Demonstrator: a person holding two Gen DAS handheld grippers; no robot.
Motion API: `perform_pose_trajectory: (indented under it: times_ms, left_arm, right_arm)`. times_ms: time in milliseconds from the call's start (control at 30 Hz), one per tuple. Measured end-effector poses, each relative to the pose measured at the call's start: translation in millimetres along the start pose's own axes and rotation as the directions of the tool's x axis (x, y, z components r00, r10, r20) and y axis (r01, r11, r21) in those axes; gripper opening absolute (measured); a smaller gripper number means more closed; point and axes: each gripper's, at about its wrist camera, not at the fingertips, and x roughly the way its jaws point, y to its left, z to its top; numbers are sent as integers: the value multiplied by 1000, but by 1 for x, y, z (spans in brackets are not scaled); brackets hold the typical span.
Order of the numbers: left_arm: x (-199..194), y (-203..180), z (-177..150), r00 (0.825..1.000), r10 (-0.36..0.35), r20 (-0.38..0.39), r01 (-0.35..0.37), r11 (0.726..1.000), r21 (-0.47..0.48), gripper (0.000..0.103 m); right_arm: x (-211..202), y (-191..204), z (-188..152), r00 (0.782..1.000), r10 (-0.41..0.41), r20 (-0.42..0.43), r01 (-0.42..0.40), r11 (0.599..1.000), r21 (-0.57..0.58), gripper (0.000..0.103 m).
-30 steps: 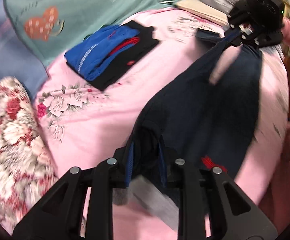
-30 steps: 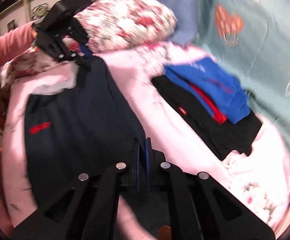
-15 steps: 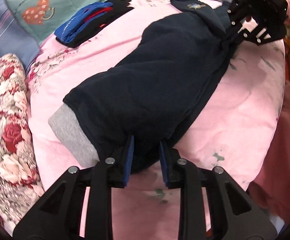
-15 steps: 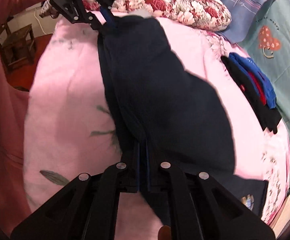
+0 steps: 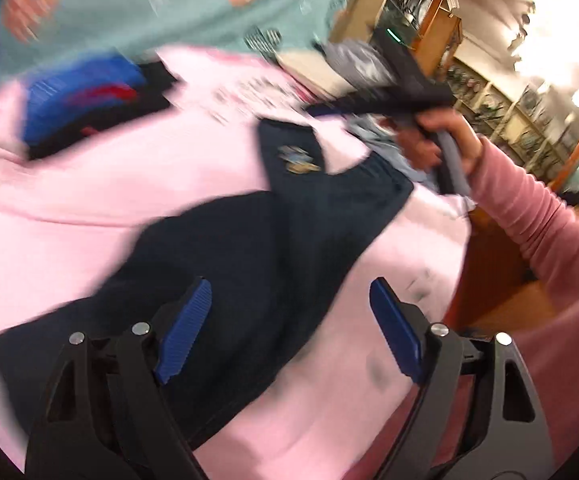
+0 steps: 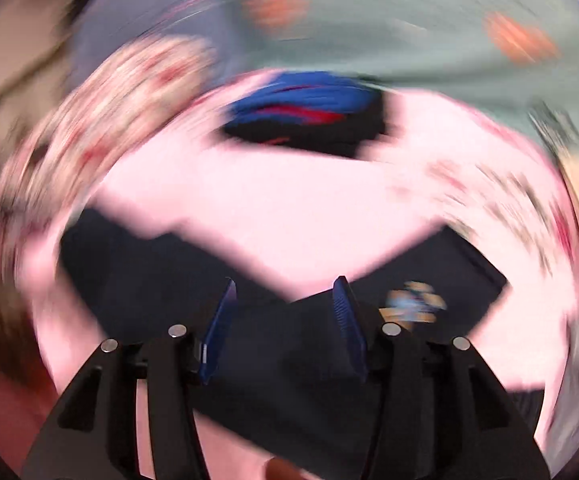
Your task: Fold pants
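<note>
The dark navy pants [image 5: 249,248] lie folded over on the pink bedspread [image 5: 89,200], a small coloured badge [image 5: 299,160] facing up at their far end. My left gripper [image 5: 289,320] hangs just above their near end. Its jaws are opening wide, and the blue pads [image 5: 185,328] press on nothing. In the badly blurred right wrist view, my right gripper [image 6: 285,292] is opening over the pants [image 6: 161,280]. Cloth lies under and between its pads but is not pinched. A hand [image 5: 441,140] in a pink sleeve holds that gripper beyond the pants.
A folded stack of blue and black clothes [image 5: 89,100] sits further back on the bed. A teal blanket [image 5: 149,8] lies behind it and a floral pillow [image 6: 109,112] to the left. The bed's edge, a wooden floor [image 5: 489,264] and shelves [image 5: 509,120] are on the right.
Both grippers were shut on the pants, carrying them down onto the bed. Both have now let go and opened, the pants rest on the bedspread, and both views have swung sharply.
</note>
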Motion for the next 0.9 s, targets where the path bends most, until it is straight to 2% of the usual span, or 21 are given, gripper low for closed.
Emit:
perform_pose_trajectory:
  times_ms: [67,100,133,200,233,300,400,433,500,533,567,600,633,667,733,767,800,867,900]
  left_arm:
    - [45,-3,12,997,-50,-66,48,998,-36,74]
    - [60,-3,15,994,-69,-88,65,997,-47,70]
    - [76,-4,18,991,-77,-113,71,996,-56,60]
    - [103,-4,20,984,-76,-163,65,995,-73,50]
    - [114,-4,18,979,-91,-183,75,993,-90,50]
    - [118,-5,16,980,-85,-179,72,994,-81,50]
    - [113,-3,15,980,-91,-177,77,993,-85,50]
    - [114,-2,15,980,-91,-176,77,993,-89,48]
    - [115,-1,15,982,-76,-175,62,994,-85,42]
    - [116,0,17,982,-72,-174,58,995,-85,37]
    - [115,1,17,983,-65,-174,50,995,-89,34]
    - [115,3,18,983,-59,-176,43,994,-97,30]
    - [115,5,18,983,-55,-176,38,994,-101,28]
    - [113,6,20,984,-50,-170,32,994,-109,27]
    - [108,2,22,987,-42,-153,26,994,-103,27]
    - [103,-3,22,989,-40,-139,28,996,-87,27]
    - [99,-9,22,991,-45,-127,36,997,-69,27]
    - [95,-20,20,991,-62,-117,57,997,-46,27]
    - [96,-26,17,991,-66,-117,62,998,-32,27]
  right_arm:
    - [23,-38,26,997,-34,-68,46,980,192,54]
    - [31,-46,30,995,-51,-88,70,970,234,54]
    - [43,-55,39,991,-73,-116,102,956,276,54]
    - [70,-70,56,968,-173,-180,223,924,311,54]
    - [83,-75,61,955,-207,-210,268,908,321,54]
    - [111,-88,65,922,-251,-295,344,882,322,54]
    - [139,-96,59,902,-208,-378,349,867,356,54]
    - [147,-94,57,889,-220,-401,370,862,348,54]
    - [148,-88,56,881,-264,-393,398,864,310,54]
    - [147,-87,54,877,-278,-392,407,864,296,44]
    - [145,-86,53,866,-308,-393,429,862,270,19]
    - [141,-87,53,866,-310,-391,428,865,261,12]
    - [135,-86,53,877,-289,-384,406,873,271,5]
    - [121,-88,54,894,-269,-358,380,879,288,4]
    - [84,-87,60,942,-213,-258,291,903,316,4]
    - [47,-89,60,976,-145,-163,195,916,350,4]
    - [21,-91,57,990,-99,-101,130,919,372,4]
    - [-38,-99,40,999,-11,49,-9,918,396,1]
    - [-70,-106,25,991,14,136,-68,914,399,0]
